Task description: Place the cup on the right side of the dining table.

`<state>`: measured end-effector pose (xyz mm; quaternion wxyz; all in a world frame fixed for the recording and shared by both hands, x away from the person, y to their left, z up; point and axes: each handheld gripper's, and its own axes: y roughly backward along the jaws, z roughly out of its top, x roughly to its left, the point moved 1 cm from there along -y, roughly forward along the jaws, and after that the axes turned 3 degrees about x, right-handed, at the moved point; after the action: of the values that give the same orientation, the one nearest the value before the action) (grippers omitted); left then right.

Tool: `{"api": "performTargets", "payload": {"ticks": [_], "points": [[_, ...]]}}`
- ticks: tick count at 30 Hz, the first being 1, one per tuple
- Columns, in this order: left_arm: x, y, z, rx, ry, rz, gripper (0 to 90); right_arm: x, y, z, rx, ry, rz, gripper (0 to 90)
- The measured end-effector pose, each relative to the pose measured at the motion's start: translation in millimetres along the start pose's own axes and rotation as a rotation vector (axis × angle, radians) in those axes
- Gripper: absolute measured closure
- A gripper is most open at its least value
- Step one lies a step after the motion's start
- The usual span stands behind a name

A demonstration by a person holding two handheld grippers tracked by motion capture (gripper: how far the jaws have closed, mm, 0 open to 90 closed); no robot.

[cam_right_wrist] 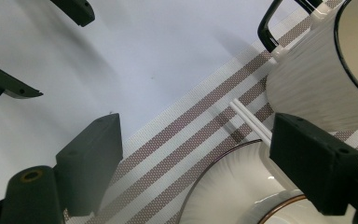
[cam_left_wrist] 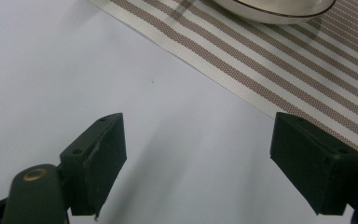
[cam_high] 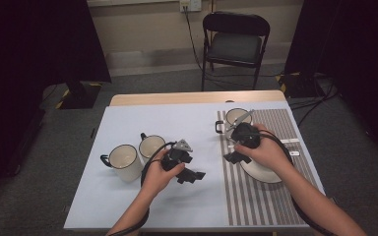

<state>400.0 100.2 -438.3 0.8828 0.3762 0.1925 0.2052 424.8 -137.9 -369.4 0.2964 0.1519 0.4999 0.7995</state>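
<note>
Right tongs, jaws wide and empty, hover over the bowl; the mug stands at one o'clock. Lower squarely over the bowl's rim before closing. Left tongs wait wide.

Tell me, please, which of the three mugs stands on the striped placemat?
The mug at the mat's far end, beside the right gripper. The other two mugs stand side by side on the plain white cover.

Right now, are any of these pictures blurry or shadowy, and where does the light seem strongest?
High view: bright on the table, very dark at both sides, slightly soft. Left gripper view: the open left claw looks sharp and casts a soft shadow on the table. Right gripper view: the mug looks smeared, the striped mat crisp.
</note>
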Motion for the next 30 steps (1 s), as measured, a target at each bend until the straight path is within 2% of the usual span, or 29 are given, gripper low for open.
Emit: {"api": "performTargets", "payload": {"ticks": [12, 22, 30], "points": [[-0.9, 5.7, -12.5, 0.0, -0.005, -0.013, 18.0, -1.0, 0.2, -12.4, 0.0, -0.021, 0.007, 16.3], [1.1, 8.9, -19.6, -0.003, 0.002, -0.013, 18.1, 7.9, -4.4, -16.0, 0.007, 0.004, 0.027, 16.2], [2.7, 11.1, -26.0, 0.001, 0.003, -0.015, 18.0, 10.1, -6.9, -20.2, 0.011, 0.006, 0.029, 16.2]]}}
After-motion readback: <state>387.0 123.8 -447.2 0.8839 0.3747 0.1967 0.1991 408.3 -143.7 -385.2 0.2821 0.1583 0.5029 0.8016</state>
